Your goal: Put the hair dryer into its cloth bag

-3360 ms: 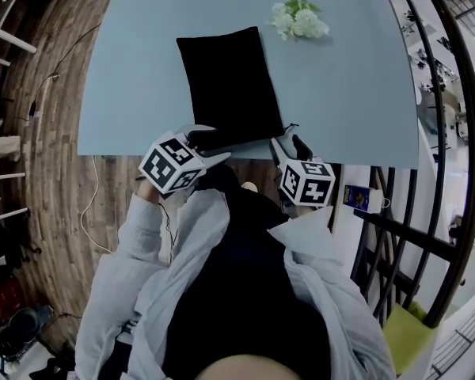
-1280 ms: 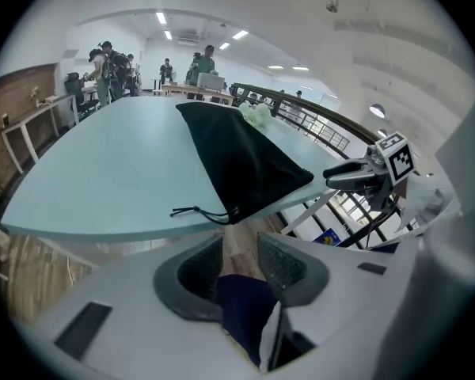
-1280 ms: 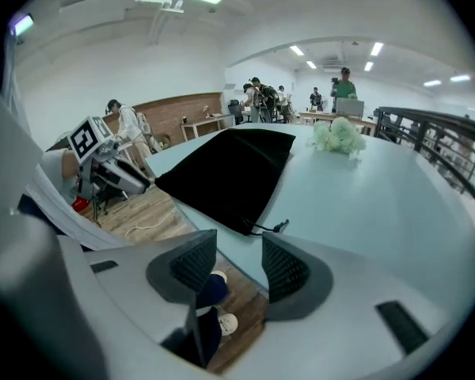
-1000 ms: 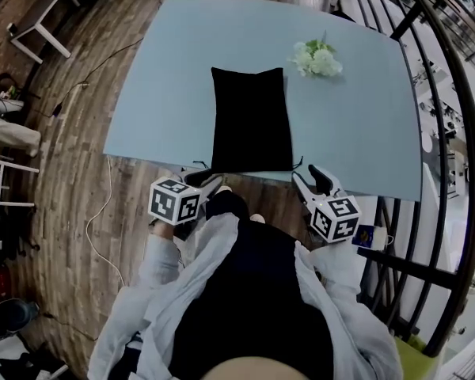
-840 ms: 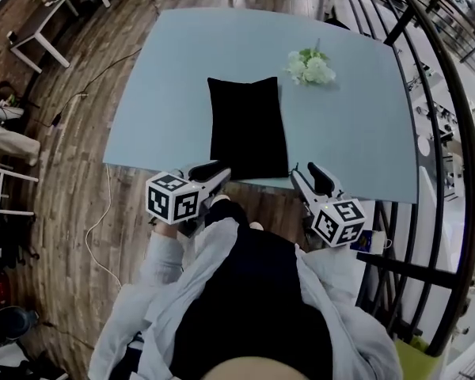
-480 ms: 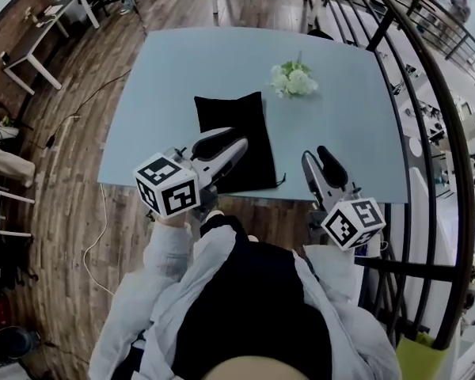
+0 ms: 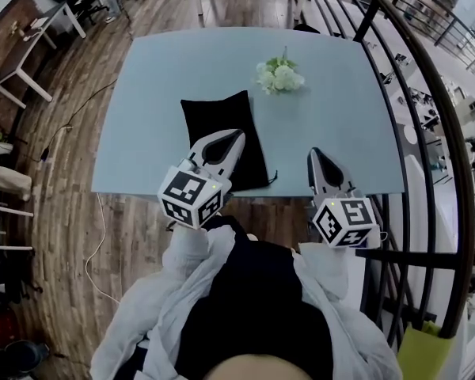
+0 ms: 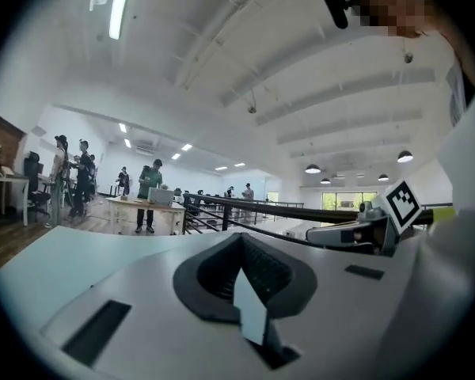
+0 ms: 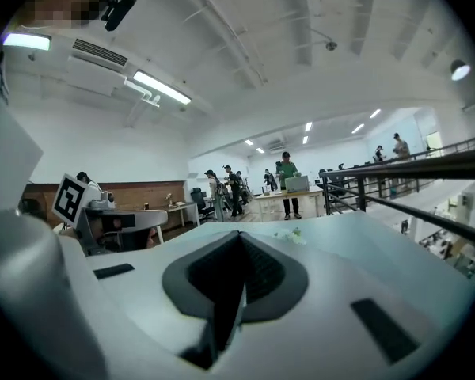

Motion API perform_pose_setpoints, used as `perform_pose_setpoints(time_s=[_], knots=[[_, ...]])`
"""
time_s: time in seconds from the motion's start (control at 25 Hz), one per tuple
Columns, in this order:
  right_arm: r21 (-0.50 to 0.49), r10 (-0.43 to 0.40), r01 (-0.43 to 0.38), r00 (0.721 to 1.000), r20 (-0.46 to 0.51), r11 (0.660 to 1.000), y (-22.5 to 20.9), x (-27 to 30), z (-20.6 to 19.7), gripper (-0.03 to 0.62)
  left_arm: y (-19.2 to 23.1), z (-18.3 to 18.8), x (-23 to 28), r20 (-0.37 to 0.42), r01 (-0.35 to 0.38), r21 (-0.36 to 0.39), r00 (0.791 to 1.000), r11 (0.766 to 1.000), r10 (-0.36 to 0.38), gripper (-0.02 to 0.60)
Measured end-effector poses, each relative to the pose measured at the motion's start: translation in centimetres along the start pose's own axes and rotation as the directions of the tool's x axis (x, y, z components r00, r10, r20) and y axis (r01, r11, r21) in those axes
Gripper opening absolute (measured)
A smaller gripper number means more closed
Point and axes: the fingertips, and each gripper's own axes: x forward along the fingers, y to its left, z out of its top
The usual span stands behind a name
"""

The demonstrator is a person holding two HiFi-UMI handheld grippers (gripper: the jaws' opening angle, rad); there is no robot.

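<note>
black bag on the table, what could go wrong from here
1. The black bag lies right at the near edge of the table; a nudge could slide it off.
2. Its drawstring trails close to the right tongs and might snag.
3. Both the left tongs and the right tongs have just closed on nothing. No hair dryer is visible, so whether it is inside can't be confirmed.

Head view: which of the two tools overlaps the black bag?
The left tool: its tip appears over the black cloth bag, while the right tool shows against the bare blue table beside it.
</note>
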Motion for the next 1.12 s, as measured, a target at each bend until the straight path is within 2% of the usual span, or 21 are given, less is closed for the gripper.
perform_pose_setpoints(time_s=[0.12,0.4,0.64,1.12], knots=[[-0.002,0.013,-0.013,0.999,-0.032,1.000,-0.1,0.0,-1.1,0.009,-0.6,-1.9,0.0,-0.051,0.030,0.000,0.998,1.000,-0.030,0.017],[0.020,-0.014,0.015,0.998,-0.058,1.000,-0.4,0.5,-2.7,0.008,-0.5,-4.3,-0.7,-0.077,-0.001,-0.038,0.997,0.999,-0.002,0.015],[0.012,0.000,0.001,0.999,-0.053,1.000,0.2,0.7,-3.3,0.008,-0.3,-5.2,-1.1,-0.102,-0.011,-0.007,0.995,1.000,0.011,0.017],[0.010,0.040,-0.039,0.995,-0.090,0.999,2.6,0.7,-4.3,0.008,-0.8,-5.7,-2.6,-0.095,-0.004,-0.029,0.995,1.000,0.001,0.017]])
